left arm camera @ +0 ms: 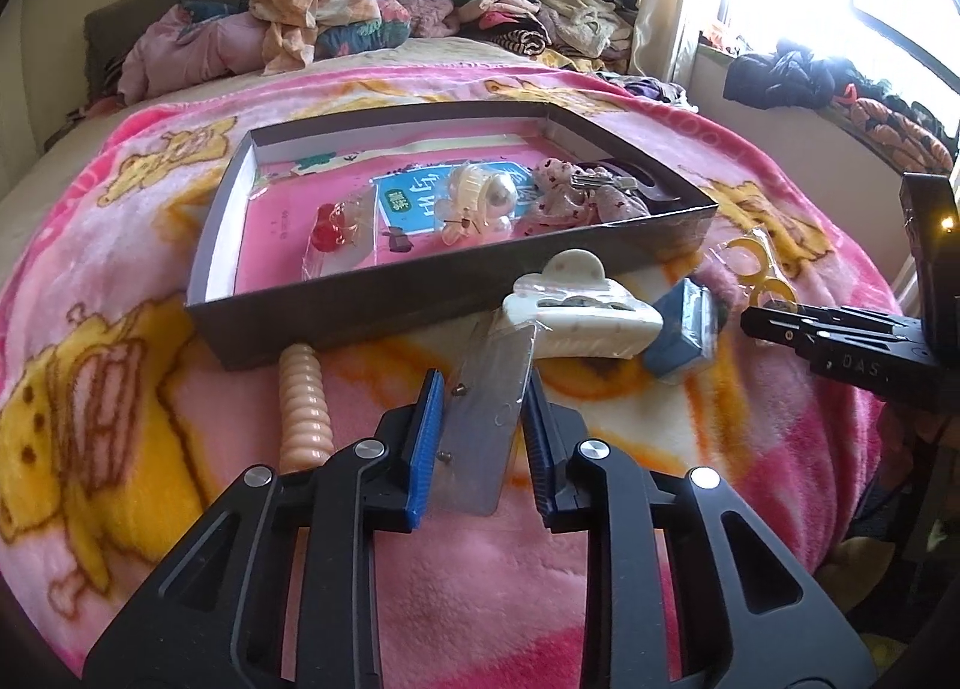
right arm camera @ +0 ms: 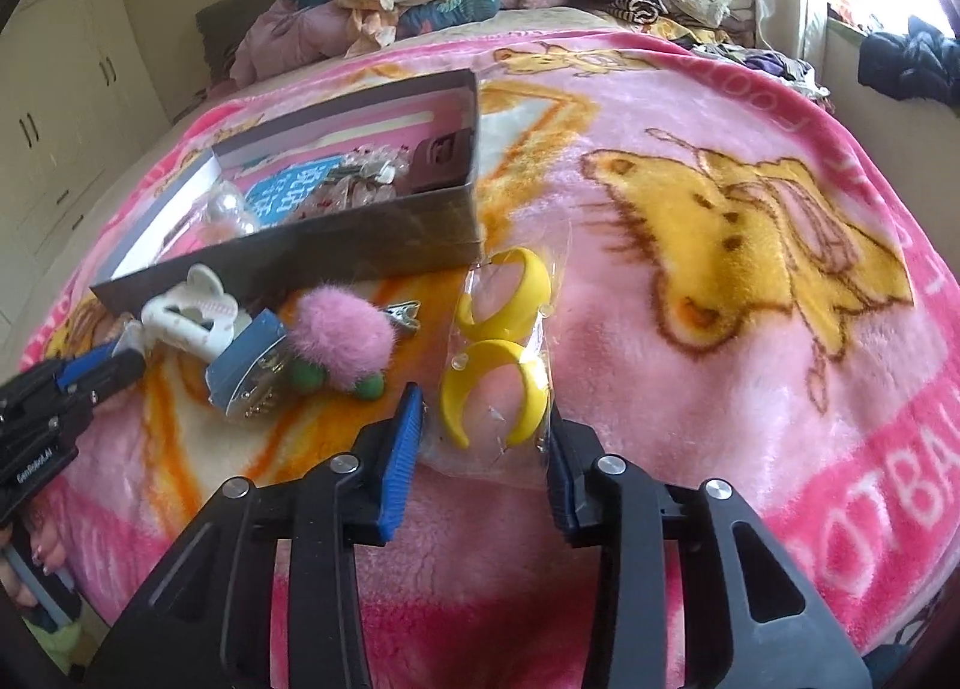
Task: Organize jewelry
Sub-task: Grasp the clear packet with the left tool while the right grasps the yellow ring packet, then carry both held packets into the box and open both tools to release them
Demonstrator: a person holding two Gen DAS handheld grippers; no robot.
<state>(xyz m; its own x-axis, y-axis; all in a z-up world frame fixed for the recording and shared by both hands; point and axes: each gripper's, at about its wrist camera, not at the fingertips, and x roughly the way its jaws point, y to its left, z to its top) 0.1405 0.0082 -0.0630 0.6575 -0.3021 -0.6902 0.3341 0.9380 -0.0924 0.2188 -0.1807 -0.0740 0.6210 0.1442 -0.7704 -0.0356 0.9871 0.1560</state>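
On the pink blanket, at the far left in the left wrist view, a ribbed peach clip lies just in front of the box. The box is shallow and dark-walled; inside it, from left to right, lie a bagged red piece, a pearl clip, a floral bow and a dark item at the right end that is too small to tell.

The left gripper is clenched on a clear packet with small studs; both blue pads press the packet's edges. Beyond the packet, touching its far end, lies a white claw clip, and just right of that a blue card. Further right the right gripper comes in from the edge of the view.

In the right wrist view the left gripper shows at the far left edge. Next come the white claw clip, the blue card and a pink pompom clip with green balls, all near the box's front wall. Right of these lies a clear bag holding two yellow crescent earrings. The right gripper's jaws straddle the near end of this bag; the pads stand at the plastic's edges, but I cannot tell whether they press it.
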